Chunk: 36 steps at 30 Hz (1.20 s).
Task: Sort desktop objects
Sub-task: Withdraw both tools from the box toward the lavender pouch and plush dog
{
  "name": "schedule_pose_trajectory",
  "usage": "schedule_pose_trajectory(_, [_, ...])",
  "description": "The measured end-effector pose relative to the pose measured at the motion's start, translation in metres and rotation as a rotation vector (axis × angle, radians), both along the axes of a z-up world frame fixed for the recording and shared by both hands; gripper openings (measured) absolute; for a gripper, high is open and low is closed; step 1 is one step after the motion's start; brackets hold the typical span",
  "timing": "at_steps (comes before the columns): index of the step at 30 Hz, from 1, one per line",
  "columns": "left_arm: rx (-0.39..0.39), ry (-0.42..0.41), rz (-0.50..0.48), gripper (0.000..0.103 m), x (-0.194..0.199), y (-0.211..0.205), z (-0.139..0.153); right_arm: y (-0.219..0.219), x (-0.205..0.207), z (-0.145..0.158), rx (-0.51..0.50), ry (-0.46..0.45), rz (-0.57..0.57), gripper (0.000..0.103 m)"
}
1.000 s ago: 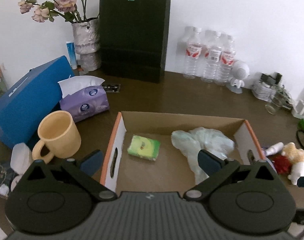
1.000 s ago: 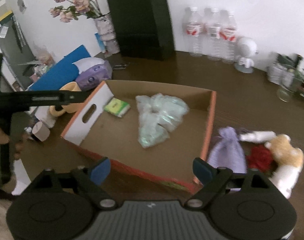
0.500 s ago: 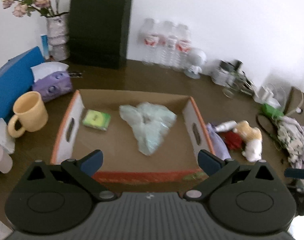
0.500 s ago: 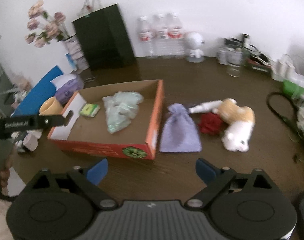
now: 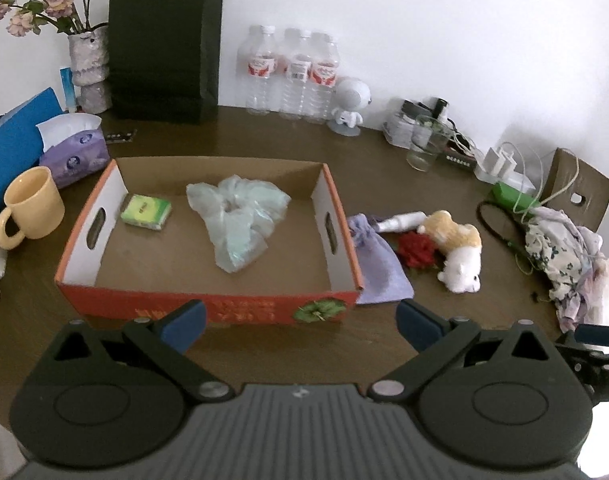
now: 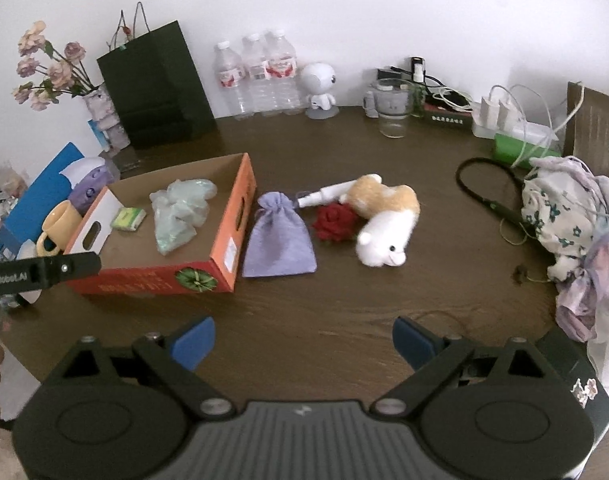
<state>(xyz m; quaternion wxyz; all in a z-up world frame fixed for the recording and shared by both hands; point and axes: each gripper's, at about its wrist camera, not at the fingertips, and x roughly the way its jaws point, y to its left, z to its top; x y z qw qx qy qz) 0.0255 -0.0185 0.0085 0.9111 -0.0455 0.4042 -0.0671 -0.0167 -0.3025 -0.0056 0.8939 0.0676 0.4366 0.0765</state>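
Two grippers, both w/ fingers spread wide, nothing held: left gripper (image 5: 300, 320) near the box (image 5: 208, 308) front wall, right gripper (image 6: 302, 338) over bare table (image 6: 344, 300). Box holds a green tissue pack (image 5: 146, 211) far left and a crumpled plastic bag (image 5: 238, 216) mid. Just right of box lie a purple pouch (image 6: 279, 236), red rose (image 6: 336, 222), small white bottle (image 6: 324, 194) and plush toy (image 6: 384, 224), all close together. Right view shows the pouch whole; in left view the box wall cuts off its left edge. Left view shows the yellow mug (image 5: 30, 208) whole; in right view it's partly behind the box. Cloth heap (image 6: 576, 232) runs off frame at the right. Box print too blurry to read.
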Motion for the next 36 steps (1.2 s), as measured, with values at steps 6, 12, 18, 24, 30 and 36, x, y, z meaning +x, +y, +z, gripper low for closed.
schedule_pose_trajectory(6, [0.018,0.007,-0.029,0.103,-0.001,-0.015,0.003,-0.01,0.003,-0.003,0.002,0.014,0.003,0.096])
schedule_pose_trajectory(12, [0.016,-0.003,-0.088,0.103,0.019,-0.024,0.003,-0.011,0.014,-0.007,-0.006,0.022,-0.037,0.096])
schedule_pose_trajectory(18, [0.006,-0.016,-0.173,0.103,0.045,-0.031,0.002,-0.01,0.028,-0.007,-0.019,0.028,-0.088,0.096])
schedule_pose_trajectory(24, [0.012,0.006,-0.209,0.103,0.065,-0.04,-0.004,-0.013,0.04,-0.011,-0.015,0.032,-0.133,0.096])
schedule_pose_trajectory(30, [0.003,0.028,-0.197,0.103,0.077,-0.056,-0.009,-0.028,0.057,-0.017,-0.011,0.057,-0.124,0.096])
schedule_pose_trajectory(36, [0.01,0.039,-0.184,0.103,0.088,-0.074,-0.014,-0.042,0.075,-0.02,-0.009,0.063,-0.091,0.096])
